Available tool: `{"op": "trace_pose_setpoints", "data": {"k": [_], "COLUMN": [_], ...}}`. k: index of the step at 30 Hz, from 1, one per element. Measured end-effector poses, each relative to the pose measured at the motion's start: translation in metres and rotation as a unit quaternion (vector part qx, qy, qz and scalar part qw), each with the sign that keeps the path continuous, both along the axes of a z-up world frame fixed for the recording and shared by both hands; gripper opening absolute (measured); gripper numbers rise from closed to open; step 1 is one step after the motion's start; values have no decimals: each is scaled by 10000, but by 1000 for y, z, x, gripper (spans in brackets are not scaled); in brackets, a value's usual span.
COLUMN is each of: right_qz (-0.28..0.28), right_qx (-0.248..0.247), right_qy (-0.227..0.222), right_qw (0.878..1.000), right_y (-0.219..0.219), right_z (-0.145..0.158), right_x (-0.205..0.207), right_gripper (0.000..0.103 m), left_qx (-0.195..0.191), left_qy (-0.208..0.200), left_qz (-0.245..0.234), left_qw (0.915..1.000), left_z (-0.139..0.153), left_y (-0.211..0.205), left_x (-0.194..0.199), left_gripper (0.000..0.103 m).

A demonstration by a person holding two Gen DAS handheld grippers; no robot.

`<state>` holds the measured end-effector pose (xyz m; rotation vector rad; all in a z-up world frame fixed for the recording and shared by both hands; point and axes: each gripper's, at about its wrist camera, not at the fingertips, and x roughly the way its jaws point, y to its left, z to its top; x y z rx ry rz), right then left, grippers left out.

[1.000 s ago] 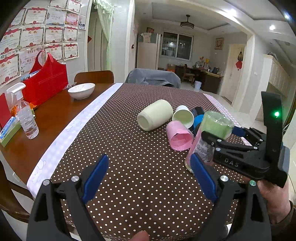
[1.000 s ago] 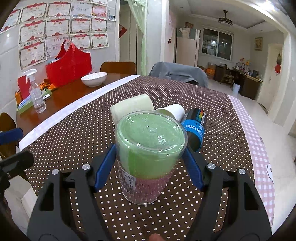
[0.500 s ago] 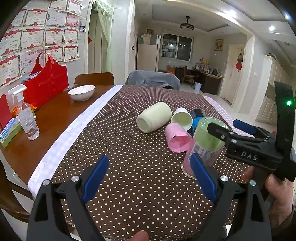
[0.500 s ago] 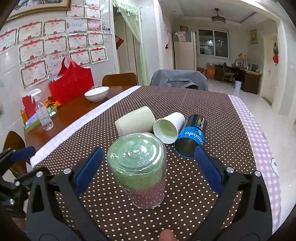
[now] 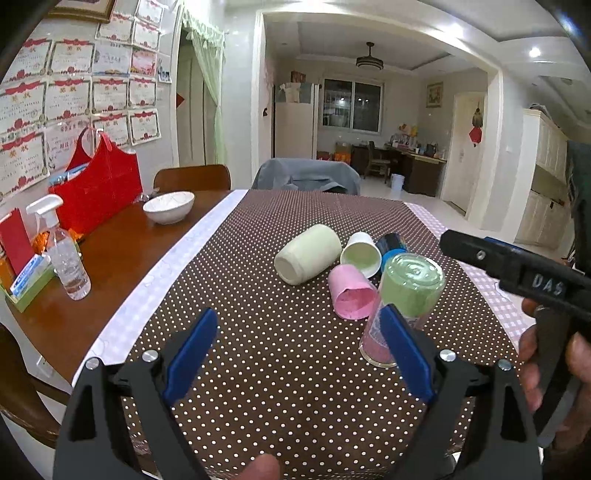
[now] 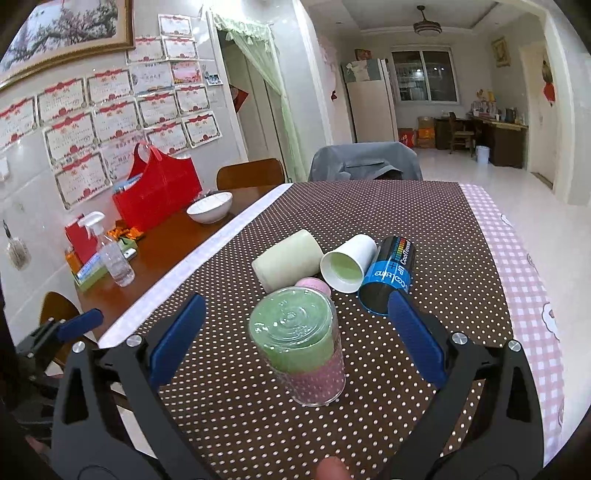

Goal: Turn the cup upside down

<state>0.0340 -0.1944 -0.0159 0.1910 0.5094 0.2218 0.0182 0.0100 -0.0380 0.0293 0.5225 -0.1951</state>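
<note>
Now the clear ribbed plastic cup [image 6: 300, 350], green over pink inside, stands base-up on the brown polka-dot desk [image 6: 424, 206], free between the wide-spread fingers of the right gripper [image 6: 295, 339]. The flip looks done; next comes backing away without nudging it. The left gripper [image 5: 299, 354] hangs empty, fingers wide.

Ahead of the claw a wooden dining table [image 6: 173, 240] carries a brown polka-dot tablecloth [image 6: 406, 206]. To the left, a white wall [image 6: 258, 92] holds rows of red-trimmed certificates [image 6: 122, 122]. Beyond the table stand a grey-draped chair [image 6: 364, 162], a pale fridge [image 6: 371, 107], a dark window [image 6: 424, 75] and a ceiling lamp [image 6: 427, 26].
</note>
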Motion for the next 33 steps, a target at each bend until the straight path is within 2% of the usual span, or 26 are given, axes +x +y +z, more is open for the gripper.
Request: {"op": "trace_pose_setpoints", "data": {"k": [6, 13, 27, 33], "right_qz": [-164, -431, -1231, -1247], "right_qx": [76, -186, -703, -866], "right_qy": [43, -302, -723, -865], "right_qw": [9998, 9984, 9873, 9846], "right_y": [-7, -7, -4, 8], "right_z": [20, 41, 43, 43], "right_x": [-22, -55, -107, -117], "right_gripper": [97, 97, 97, 97], "left_qx": [24, 38, -130, -92], "left_qy": [-196, -462, -927, -1098], "left_qz": [14, 34, 63, 123], "left_qw": [9998, 9989, 9956, 9938], "left_z": [15, 34, 67, 72], "left_y": [-2, -5, -11, -13], "left_x": [-9, -23, -64, -77], "left_gripper": [88, 88, 88, 89]}}
